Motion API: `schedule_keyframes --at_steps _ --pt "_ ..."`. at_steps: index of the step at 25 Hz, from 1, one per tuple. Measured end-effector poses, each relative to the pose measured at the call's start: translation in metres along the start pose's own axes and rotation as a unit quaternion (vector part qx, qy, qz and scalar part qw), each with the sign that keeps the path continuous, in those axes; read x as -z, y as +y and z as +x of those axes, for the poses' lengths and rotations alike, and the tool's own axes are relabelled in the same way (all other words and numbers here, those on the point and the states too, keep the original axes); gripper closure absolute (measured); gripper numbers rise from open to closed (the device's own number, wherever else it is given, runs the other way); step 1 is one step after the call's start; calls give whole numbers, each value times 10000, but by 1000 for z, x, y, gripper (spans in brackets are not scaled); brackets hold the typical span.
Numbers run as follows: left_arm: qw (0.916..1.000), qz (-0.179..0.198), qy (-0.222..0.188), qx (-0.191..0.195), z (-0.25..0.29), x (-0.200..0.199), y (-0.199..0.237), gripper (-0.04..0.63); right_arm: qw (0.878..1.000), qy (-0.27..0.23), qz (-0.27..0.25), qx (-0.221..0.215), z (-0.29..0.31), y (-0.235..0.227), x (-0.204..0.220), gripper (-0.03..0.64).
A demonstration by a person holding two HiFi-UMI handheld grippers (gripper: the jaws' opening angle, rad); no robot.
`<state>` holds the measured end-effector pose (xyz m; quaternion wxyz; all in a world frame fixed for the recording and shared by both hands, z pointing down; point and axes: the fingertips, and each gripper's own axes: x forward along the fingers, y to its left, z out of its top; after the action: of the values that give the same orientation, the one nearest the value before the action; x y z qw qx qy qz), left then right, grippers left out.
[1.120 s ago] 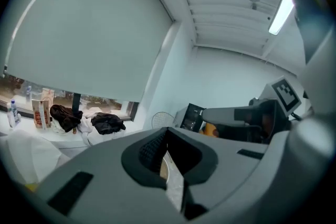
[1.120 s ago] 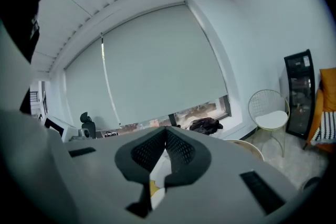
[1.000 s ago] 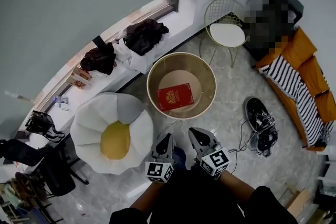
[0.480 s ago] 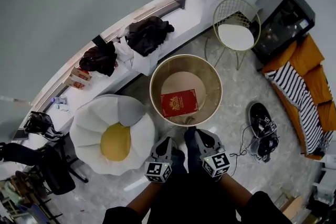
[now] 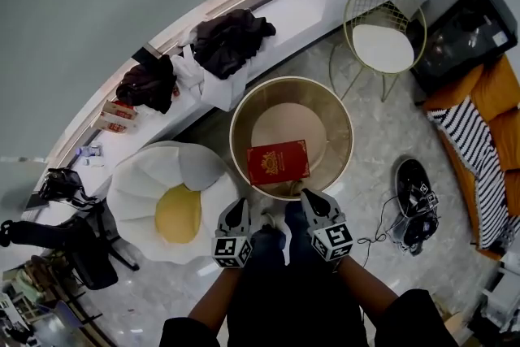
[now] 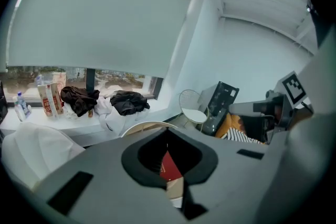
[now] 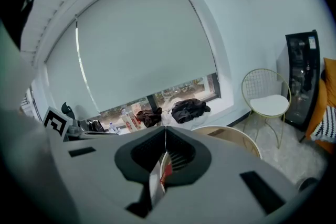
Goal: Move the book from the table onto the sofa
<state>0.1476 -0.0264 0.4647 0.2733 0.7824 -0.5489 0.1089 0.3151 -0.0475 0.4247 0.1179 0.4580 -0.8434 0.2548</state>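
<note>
Pointing two shut tongs at a red book (image 5: 278, 162).
Holding left tongs (image 5: 239, 204) and right tongs (image 5: 307, 195) pressed together, pinching nothing, side by side just by the near rim of the round worktop (image 5: 237, 122). Seeing the book flat on that worktop, well apart from the orange sofa (image 5: 497, 93).

No legible lettering anywhere; gold print on the red book (image 5: 278, 162) far too small for reading.

Book (image 5: 278, 162) on round table (image 5: 286, 119); chair (image 5: 382, 46) behind; flower cushion (image 5: 171, 203) left; sofa (image 5: 497, 93) right.
</note>
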Motion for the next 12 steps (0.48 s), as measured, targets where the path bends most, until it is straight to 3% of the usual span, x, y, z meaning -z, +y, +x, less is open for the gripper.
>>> schedule_keyframes --at_steps 5,12 --pt "9997 36 218 -37 50 43 26 591 9971 681 331 -103 50 -46 53 601" --pt "9976 -160 566 -367 96 114 76 591 9918 1272 22 -109 105 -98 121 600"
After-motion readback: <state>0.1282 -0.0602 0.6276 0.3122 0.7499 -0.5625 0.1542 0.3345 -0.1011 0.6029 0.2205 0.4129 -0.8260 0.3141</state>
